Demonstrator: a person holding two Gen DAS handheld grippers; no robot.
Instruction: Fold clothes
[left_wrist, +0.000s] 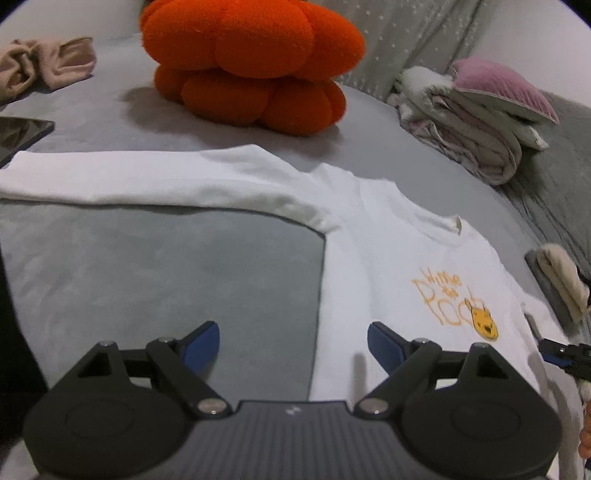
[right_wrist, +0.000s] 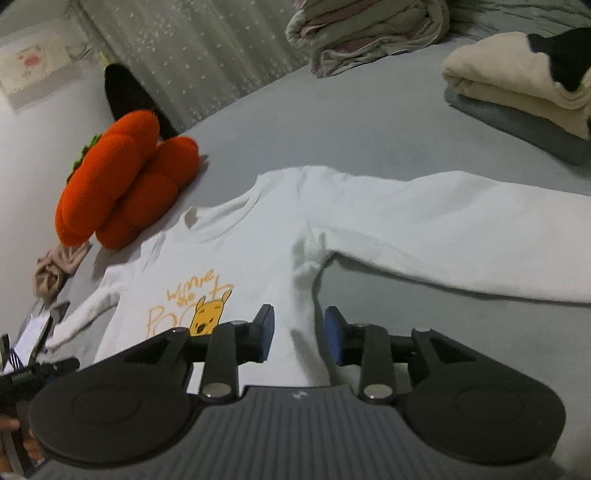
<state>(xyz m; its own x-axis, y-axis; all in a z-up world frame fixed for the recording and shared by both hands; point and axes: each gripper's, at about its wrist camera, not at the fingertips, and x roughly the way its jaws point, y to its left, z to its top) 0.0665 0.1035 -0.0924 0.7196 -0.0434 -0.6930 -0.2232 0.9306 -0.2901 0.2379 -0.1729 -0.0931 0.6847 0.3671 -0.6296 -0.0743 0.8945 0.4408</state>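
It was a home bedroom: a grey bed (left_wrist: 147, 258) lay under the grippers, folded bedding (left_wrist: 476, 129) and a plush pumpkin cushion (left_wrist: 251, 62) lay beyond.

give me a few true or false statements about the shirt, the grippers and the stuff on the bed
1. The white shirt lies spread flat with both sleeves out. True.
2. The left gripper is shut on the shirt. False: its jaws stand wide open, holding nothing.
3. The orange plush cushion sits beyond the shirt's collar. True.
4. The right gripper holds a sleeve. False: it is open over the shirt's side edge.
5. The shirt's print is blue. False: it is yellow-orange, with a bear's face.
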